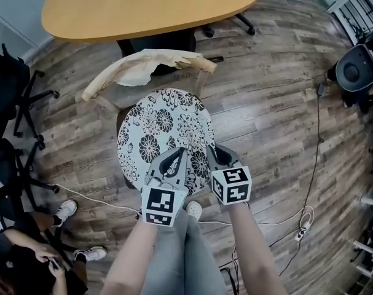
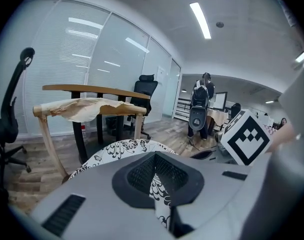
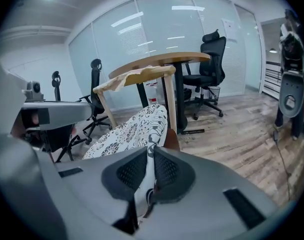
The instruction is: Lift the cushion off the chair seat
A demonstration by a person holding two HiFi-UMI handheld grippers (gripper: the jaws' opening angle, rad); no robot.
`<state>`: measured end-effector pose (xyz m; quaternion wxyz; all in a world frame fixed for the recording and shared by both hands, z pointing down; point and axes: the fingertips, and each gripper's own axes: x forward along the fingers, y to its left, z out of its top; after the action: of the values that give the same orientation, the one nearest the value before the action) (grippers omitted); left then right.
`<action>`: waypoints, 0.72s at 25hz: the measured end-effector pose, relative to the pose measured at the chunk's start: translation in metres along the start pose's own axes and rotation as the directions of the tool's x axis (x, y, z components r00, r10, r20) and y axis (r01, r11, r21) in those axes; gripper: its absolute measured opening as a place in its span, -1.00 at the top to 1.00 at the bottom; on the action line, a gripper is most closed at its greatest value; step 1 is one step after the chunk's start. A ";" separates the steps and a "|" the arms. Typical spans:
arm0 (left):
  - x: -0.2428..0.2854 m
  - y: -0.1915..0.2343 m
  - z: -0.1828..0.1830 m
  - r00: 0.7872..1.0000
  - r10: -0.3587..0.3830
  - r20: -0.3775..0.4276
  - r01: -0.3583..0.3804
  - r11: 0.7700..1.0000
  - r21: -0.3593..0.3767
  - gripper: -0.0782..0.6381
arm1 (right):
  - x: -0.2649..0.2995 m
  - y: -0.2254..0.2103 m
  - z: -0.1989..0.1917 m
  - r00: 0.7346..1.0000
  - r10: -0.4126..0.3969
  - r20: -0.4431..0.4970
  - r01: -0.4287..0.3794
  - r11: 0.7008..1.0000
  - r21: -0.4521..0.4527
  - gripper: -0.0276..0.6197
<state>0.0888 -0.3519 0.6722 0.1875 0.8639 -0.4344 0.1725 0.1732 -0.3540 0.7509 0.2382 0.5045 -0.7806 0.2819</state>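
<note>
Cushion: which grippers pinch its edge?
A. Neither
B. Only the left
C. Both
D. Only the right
C: the patterned fabric of the cushion sits clamped between the jaws of the left gripper and of the right gripper, each in its own view.

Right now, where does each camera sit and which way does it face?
Head view: on the person's head, looking steeply down at the cushion and chair; forearms, legs, left claw and right claw show.
Left gripper view: on the left claw, looking along jaws shut on the cushion's edge toward chair back and table; right claw's marker cube shows.
Right gripper view: on the right claw, also shut on the cushion, facing chair back and table.
Shared: cushion, chair, table.
</note>
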 end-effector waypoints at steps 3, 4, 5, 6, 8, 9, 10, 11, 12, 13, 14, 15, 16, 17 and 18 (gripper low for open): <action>-0.010 0.000 0.010 1.000 0.007 0.015 -0.007 1.000 0.000 0.77 | -0.010 0.007 0.008 1.000 0.000 0.008 0.000 1.000 -0.012 0.79; -0.014 0.000 0.013 1.000 0.009 0.021 -0.009 1.000 0.000 0.77 | -0.014 0.009 0.011 1.000 0.000 0.013 0.000 1.000 -0.015 0.79; -0.017 -0.001 0.017 1.000 0.012 0.028 -0.012 1.000 0.000 0.77 | -0.018 0.011 0.015 1.000 0.000 0.018 0.000 1.000 -0.019 0.79; -0.020 -0.002 0.022 0.999 0.015 0.035 -0.015 1.000 0.001 0.77 | -0.023 0.013 0.019 1.000 0.000 0.024 0.001 1.000 -0.024 0.79; -0.027 -0.003 0.030 0.999 0.019 0.047 -0.019 1.000 0.006 0.77 | -0.030 0.019 0.027 0.999 -0.001 0.038 0.002 1.000 -0.030 0.79; -0.030 -0.003 0.034 0.998 0.020 0.051 -0.020 1.000 0.008 0.77 | -0.034 0.022 0.030 0.999 -0.001 0.044 0.003 1.000 -0.031 0.79; -0.034 -0.003 0.037 0.998 0.021 0.055 -0.022 1.000 0.009 0.77 | -0.037 0.025 0.033 0.999 -0.002 0.048 0.004 1.000 -0.030 0.79; -0.038 -0.004 0.041 0.998 0.022 0.059 -0.023 1.000 0.009 0.77 | -0.041 0.027 0.036 0.999 -0.003 0.052 0.004 1.000 -0.030 0.79; -0.041 -0.005 0.044 0.998 0.023 0.063 -0.024 1.000 0.008 0.77 | -0.045 0.030 0.039 0.998 -0.003 0.057 0.005 1.000 -0.030 0.79; -0.044 -0.005 0.047 0.998 0.023 0.067 -0.024 1.000 0.006 0.77 | -0.049 0.032 0.043 0.998 -0.004 0.062 0.006 0.999 -0.032 0.79; -0.048 -0.006 0.051 0.997 0.023 0.070 -0.023 1.000 0.004 0.77 | -0.054 0.035 0.046 0.998 -0.005 0.068 0.007 0.999 -0.033 0.80; -0.051 -0.007 0.055 0.997 0.022 0.073 -0.023 1.000 0.003 0.77 | -0.059 0.037 0.050 0.997 -0.006 0.073 0.008 0.999 -0.035 0.79; -0.054 -0.008 0.058 0.997 0.021 0.075 -0.022 1.000 0.003 0.77 | -0.064 0.039 0.053 0.997 -0.006 0.077 0.009 0.999 -0.035 0.79; -0.057 -0.009 0.061 0.997 0.021 0.076 -0.021 1.000 0.005 0.77 | -0.068 0.041 0.056 0.997 -0.006 0.080 0.008 0.999 -0.036 0.79; -0.060 -0.010 0.064 0.997 0.022 0.078 -0.022 1.000 0.006 0.77 | -0.072 0.042 0.059 0.996 -0.005 0.083 0.008 0.999 -0.035 0.79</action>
<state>0.0718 -0.3355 0.5868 0.1657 0.8658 -0.4502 0.1423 0.1561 -0.3331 0.6517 0.2152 0.5140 -0.7931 0.2459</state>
